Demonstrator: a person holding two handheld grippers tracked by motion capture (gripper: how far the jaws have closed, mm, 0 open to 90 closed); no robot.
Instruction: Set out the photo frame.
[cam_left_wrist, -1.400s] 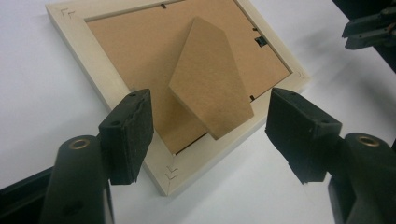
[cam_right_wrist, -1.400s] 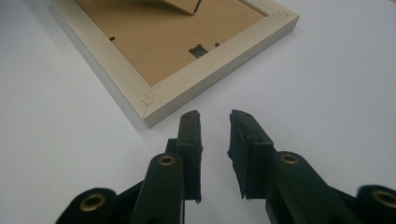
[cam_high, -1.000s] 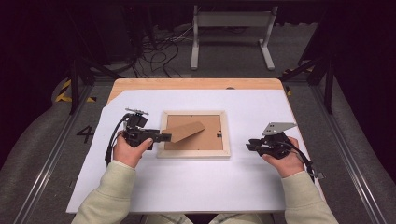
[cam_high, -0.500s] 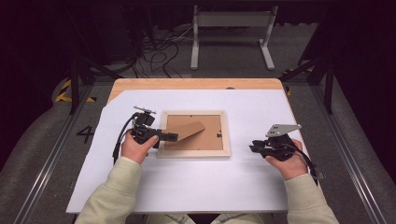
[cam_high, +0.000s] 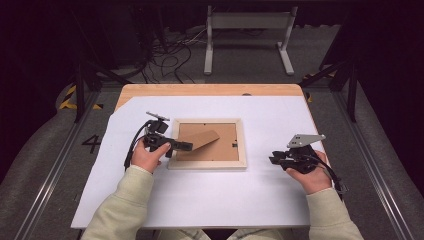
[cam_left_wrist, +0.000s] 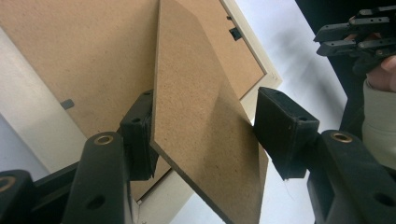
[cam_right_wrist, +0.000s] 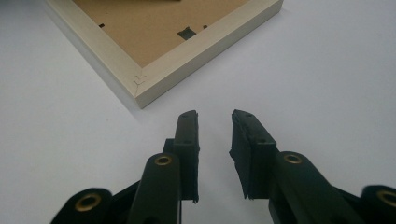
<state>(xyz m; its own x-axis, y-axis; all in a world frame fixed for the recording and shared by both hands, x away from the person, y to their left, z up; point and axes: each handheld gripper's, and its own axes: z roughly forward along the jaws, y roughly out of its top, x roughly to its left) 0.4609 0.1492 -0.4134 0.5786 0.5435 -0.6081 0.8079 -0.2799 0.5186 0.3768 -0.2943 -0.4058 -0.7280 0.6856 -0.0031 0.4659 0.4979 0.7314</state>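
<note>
Jaws of left hand-held gripper (cam_left_wrist: 205, 135) had just been closing around raised cardboard stand (cam_left_wrist: 205, 116), one pad touching, other just short. Picture frame (cam_high: 207, 165) lay face down mid-tabletop (cam_high: 210, 205). Grasp on stand judged imminent. Right hand-held gripper (cam_right_wrist: 214, 126) rested narrow and empty beside frame corner, clear of work.

Light falls from above onto the white table (cam_high: 210, 200), bright and even, while the floor around it goes dark toward 9 and 3 o'clock. The high view is soft. In both gripper views the near jaws blur at 6 o'clock; shadows are faint.
</note>
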